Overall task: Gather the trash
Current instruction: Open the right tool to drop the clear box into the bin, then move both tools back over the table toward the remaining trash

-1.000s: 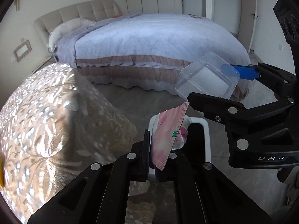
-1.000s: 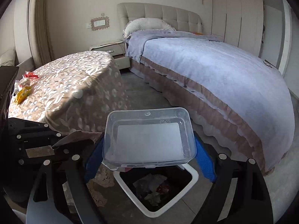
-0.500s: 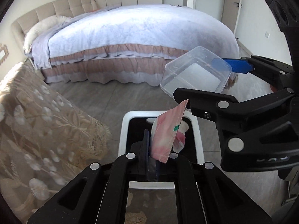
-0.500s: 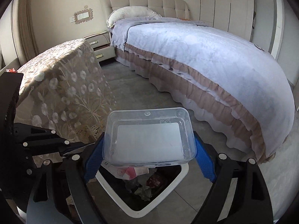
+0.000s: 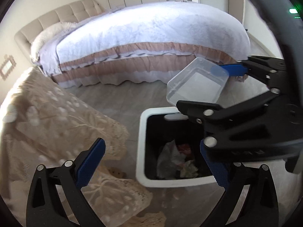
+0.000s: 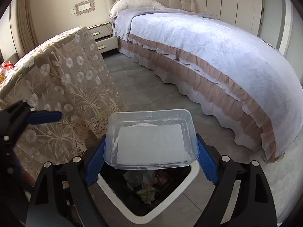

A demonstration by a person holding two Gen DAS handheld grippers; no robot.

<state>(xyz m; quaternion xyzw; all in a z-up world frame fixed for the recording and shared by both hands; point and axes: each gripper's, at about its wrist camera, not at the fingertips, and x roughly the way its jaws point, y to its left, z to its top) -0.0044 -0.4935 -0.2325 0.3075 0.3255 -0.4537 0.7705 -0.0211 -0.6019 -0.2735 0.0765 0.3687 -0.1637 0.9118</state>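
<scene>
Your left gripper [image 5: 154, 162] points steeply down, its jaws having just been opening and now wide with nothing between them, while your right gripper [image 6: 150, 163] stays clamped on its load.

two grippers: left [image 5: 151, 162], right [image 6: 150, 162]. one clear box [image 6: 151, 138]. one bin [image 5: 141, 147] with several trash scraps [image 5: 176, 160], exact number unclear. one bed [image 6: 217, 43], one pillow [image 6: 132, 2], one nightstand [image 6: 103, 37], one lace-covered table [image 6: 62, 79].

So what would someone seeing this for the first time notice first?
Probably the clear plastic box clamped in the right gripper, held above the white-rimmed trash bin on the floor. Then the big lavender bed behind, and the left gripper, open and empty over the bin.
</scene>
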